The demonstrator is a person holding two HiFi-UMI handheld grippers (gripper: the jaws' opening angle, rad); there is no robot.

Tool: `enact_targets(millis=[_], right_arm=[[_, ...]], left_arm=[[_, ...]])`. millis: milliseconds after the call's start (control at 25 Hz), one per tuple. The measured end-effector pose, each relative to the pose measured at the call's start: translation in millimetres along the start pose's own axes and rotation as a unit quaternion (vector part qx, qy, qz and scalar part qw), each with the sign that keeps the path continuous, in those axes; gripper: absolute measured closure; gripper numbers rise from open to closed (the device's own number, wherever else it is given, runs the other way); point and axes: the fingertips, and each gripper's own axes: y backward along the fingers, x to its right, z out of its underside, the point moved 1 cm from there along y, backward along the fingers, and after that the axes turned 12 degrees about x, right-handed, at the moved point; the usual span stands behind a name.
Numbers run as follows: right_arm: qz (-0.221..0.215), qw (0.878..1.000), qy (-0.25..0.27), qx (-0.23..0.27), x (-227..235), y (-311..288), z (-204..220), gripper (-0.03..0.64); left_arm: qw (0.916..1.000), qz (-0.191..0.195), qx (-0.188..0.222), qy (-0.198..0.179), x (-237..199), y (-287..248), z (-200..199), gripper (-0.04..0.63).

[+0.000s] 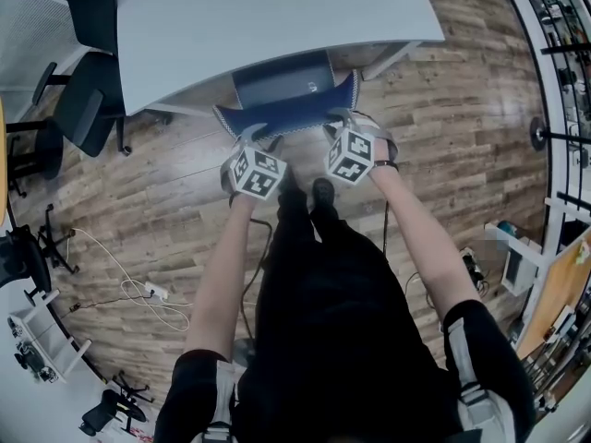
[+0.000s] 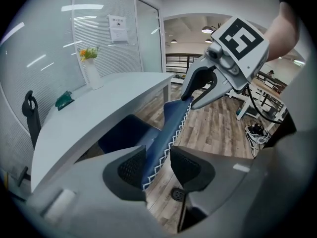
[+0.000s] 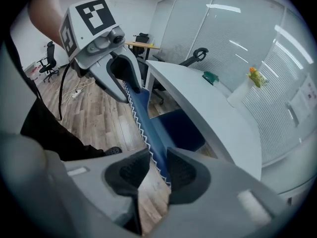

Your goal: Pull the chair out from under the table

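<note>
A blue chair [image 1: 286,113] sits with its seat partly under the pale desk [image 1: 277,17], and the left tool [image 2: 158,157] and right tool [image 3: 157,167], jaws narrowed, each pinch the top edge of its back, one near each end, likely so it pulls out straight.

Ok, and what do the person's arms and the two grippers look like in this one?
Both the left gripper and right gripper are grey, with curved jaws, dark dimpled pads and a white cube of black square markers. A black cable trails from the left one. Forearms bare, short black sleeves with pale panels, a dark wristband on the right.
</note>
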Motion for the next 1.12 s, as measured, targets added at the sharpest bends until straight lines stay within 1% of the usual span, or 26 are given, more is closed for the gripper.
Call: enact_targets(millis=[160, 320, 640, 1000, 1120], right_arm=[[-0.012, 1.000, -0.003, -0.008, -20.0, 6.4, 8.3, 0.506], [-0.027, 1.000, -0.007, -0.012, -40.6, 17.2, 23.0, 0.506], [-0.046, 0.999, -0.007, -0.016, -72.0, 34.4, 48.0, 0.506], [-0.062, 0.998, -0.013, 0.001, -106.2, 48.4, 55.4, 0.506], [-0.062, 0.998, -0.018, 0.004, -114.1, 55.1, 58.4, 0.506]], left_arm=[[0.9998, 0.007, -0.012, 0.013, 18.7, 5.8, 10.4, 0.435], [0.9994, 0.019, -0.019, 0.021, 47.1, 10.5, 20.3, 0.440], [0.9989, 0.012, -0.030, 0.035, 91.9, 16.2, 33.7, 0.442], [0.9983, 0.005, -0.047, 0.035, 120.7, 31.5, 49.9, 0.442], [0.9984, -0.002, -0.045, 0.035, 129.6, 36.1, 51.7, 0.442]])
